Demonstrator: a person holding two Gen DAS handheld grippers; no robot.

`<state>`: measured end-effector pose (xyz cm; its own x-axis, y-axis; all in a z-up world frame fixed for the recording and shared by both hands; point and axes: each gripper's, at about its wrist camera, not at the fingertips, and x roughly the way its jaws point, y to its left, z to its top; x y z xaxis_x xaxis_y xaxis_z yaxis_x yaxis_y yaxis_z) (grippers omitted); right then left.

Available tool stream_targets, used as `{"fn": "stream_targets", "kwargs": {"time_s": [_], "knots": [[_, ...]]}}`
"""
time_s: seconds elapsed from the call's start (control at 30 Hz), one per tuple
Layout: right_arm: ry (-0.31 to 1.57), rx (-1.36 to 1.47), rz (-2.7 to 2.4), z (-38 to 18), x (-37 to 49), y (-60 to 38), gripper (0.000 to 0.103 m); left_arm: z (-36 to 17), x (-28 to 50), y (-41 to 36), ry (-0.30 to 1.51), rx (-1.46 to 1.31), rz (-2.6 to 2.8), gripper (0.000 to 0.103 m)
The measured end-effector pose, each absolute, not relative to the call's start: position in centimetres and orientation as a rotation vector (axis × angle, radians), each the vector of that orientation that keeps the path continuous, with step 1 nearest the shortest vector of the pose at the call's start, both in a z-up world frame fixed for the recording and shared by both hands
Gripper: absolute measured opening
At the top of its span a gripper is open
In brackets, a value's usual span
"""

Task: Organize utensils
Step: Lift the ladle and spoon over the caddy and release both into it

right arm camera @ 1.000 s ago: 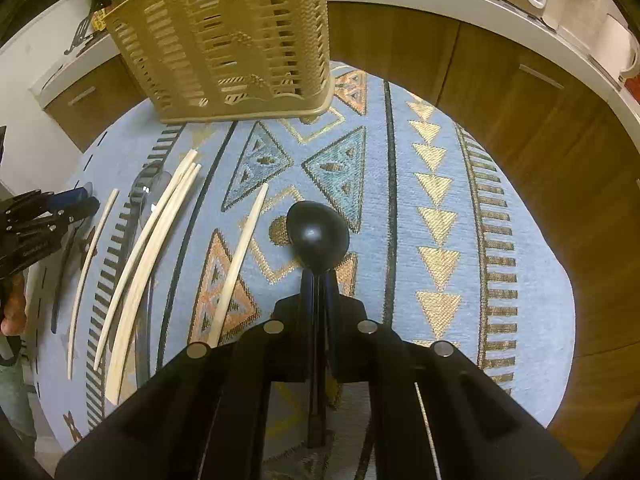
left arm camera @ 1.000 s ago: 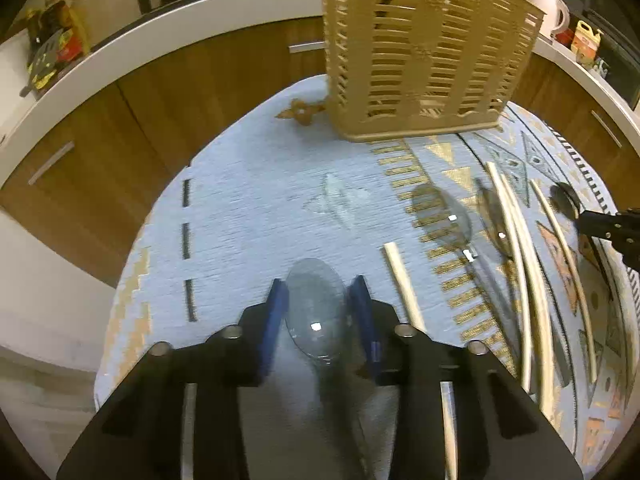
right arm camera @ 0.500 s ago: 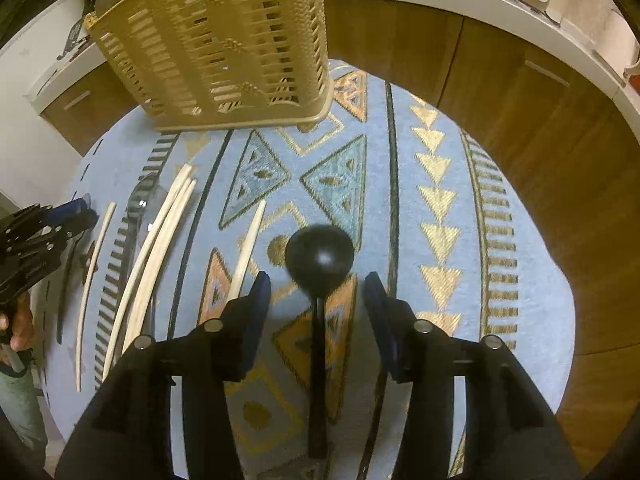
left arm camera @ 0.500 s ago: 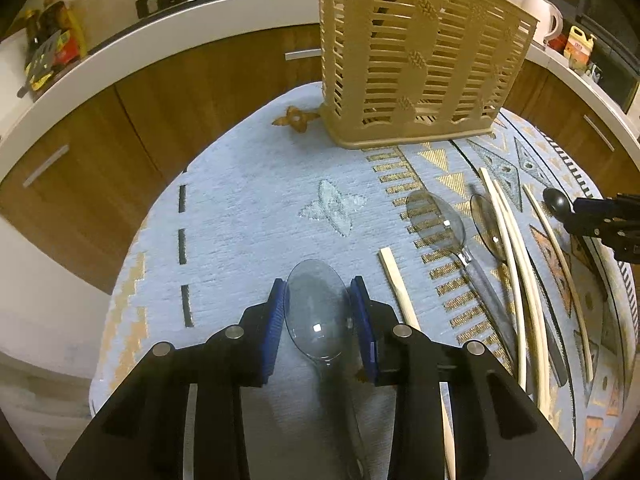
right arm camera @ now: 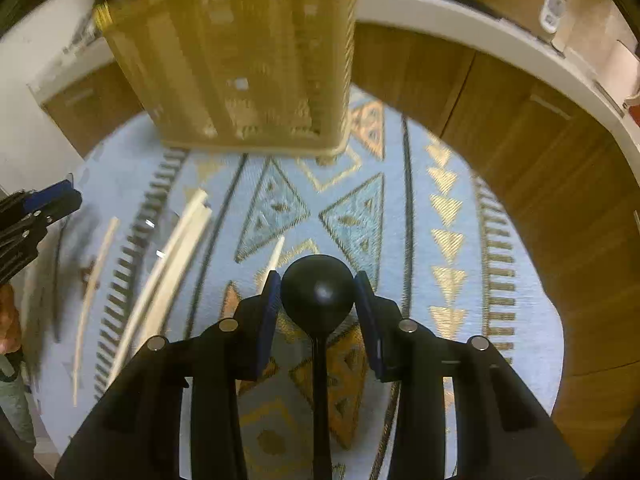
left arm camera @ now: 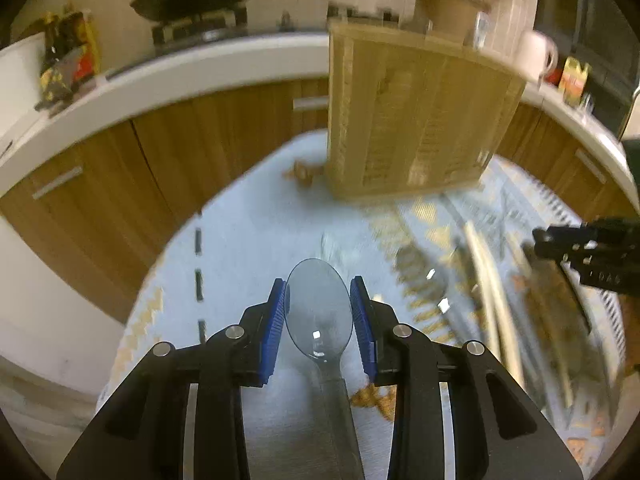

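A clear plastic spoon (left arm camera: 318, 320) sits bowl-forward between the blue pads of my left gripper (left arm camera: 318, 292), which is shut on it and holds it above the patterned cloth (left arm camera: 248, 240). My right gripper (right arm camera: 316, 284) has a black spoon (right arm camera: 318, 300) between its pads. Its jaws are closing, and the pads touch both sides of the round bowl while the handle runs back under the gripper. A beige slatted basket (left arm camera: 416, 128) (right arm camera: 240, 60) stands upright at the far side of the cloth. Each gripper shows at the edge of the other's view.
Several cream sticks (right arm camera: 176, 248) (left arm camera: 492, 292) and two more clear spoons (left arm camera: 420, 276) lie on the cloth between the grippers. A small brown thing (left arm camera: 304, 172) sits left of the basket. Wooden cabinets and a white counter curve behind. A hand (right arm camera: 8, 328) shows at the left edge.
My left gripper rose with the clear spoon, tipping its view up. My right gripper let go of the black spoon's handle, opened wide, then closed in around its bowl.
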<state>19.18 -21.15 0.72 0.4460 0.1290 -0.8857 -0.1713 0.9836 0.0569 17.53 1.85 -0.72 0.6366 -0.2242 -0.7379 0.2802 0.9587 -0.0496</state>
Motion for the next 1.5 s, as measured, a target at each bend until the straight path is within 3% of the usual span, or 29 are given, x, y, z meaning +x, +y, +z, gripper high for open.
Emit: {"fn": "stream_targets", "kwargs": {"time_s": [0.37, 0.73, 1.1, 1.5], "knots": [[0.731, 0.081, 0.274, 8.9, 16.7, -22.9, 0.034, 9.2, 16.5, 0.5, 0.513, -0.044, -0.324, 0.031], [0.351, 0.151, 0.244, 18.1, 22.8, -23.3, 0.034, 18.6, 20.1, -3.4, 0.252, -0.116, -0.336, 0.031], [0.252, 0.198, 0.224, 16.2, 29.6, -23.7, 0.034, 17.2, 25.5, -7.5, 0.15, -0.071, -0.282, 0.031], [0.183, 0.124, 0.249, 13.4, 29.9, -22.2, 0.035, 14.0, 27.5, -8.2, 0.171, -0.06, -0.274, 0.031]]}}
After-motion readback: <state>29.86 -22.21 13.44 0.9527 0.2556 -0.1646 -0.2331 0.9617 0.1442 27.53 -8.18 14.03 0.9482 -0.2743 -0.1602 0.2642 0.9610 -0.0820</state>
